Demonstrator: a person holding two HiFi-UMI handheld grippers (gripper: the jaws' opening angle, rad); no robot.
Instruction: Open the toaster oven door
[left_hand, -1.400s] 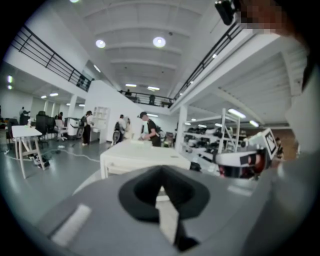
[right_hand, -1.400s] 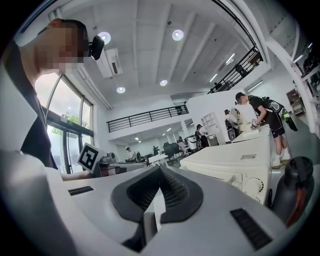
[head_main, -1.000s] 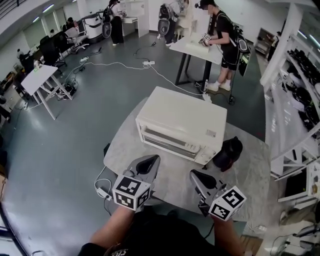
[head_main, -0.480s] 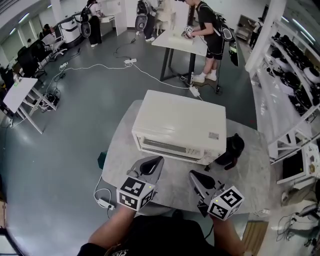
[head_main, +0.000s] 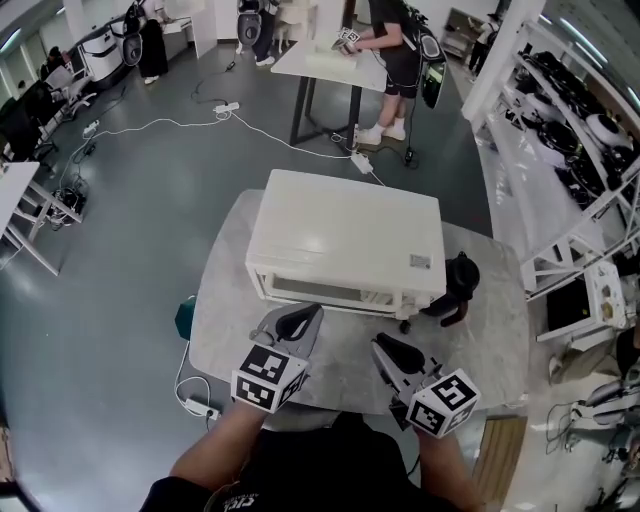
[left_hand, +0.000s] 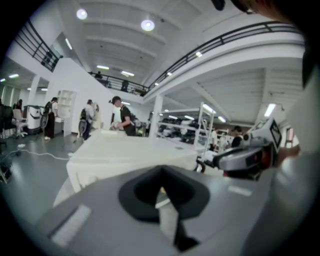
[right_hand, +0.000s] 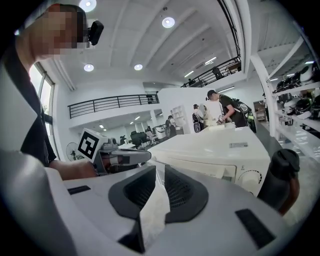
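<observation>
A white toaster oven (head_main: 345, 235) stands on a marble table (head_main: 480, 340), its glass door (head_main: 325, 290) shut and facing me. My left gripper (head_main: 300, 320) hovers just in front of the door's left half, jaws together and empty. My right gripper (head_main: 385, 348) hangs over the table below the oven's right end. Its jaws are opening, with a narrow gap and nothing between them. The right gripper view shows the oven (right_hand: 210, 150) with its knob (right_hand: 250, 178) and the left gripper (right_hand: 120, 159). The left gripper view shows the oven (left_hand: 130, 155) ahead.
A black jug (head_main: 455, 285) stands on the table against the oven's right side. On the grey floor lie a power strip (head_main: 195, 407) and cables. Metal shelves (head_main: 560, 130) line the right. A person works at a white table (head_main: 330, 60) behind.
The head view has swung, so the oven now sits further left and nearer the middle. Both grippers stay in front of the oven, at much the same spots.
</observation>
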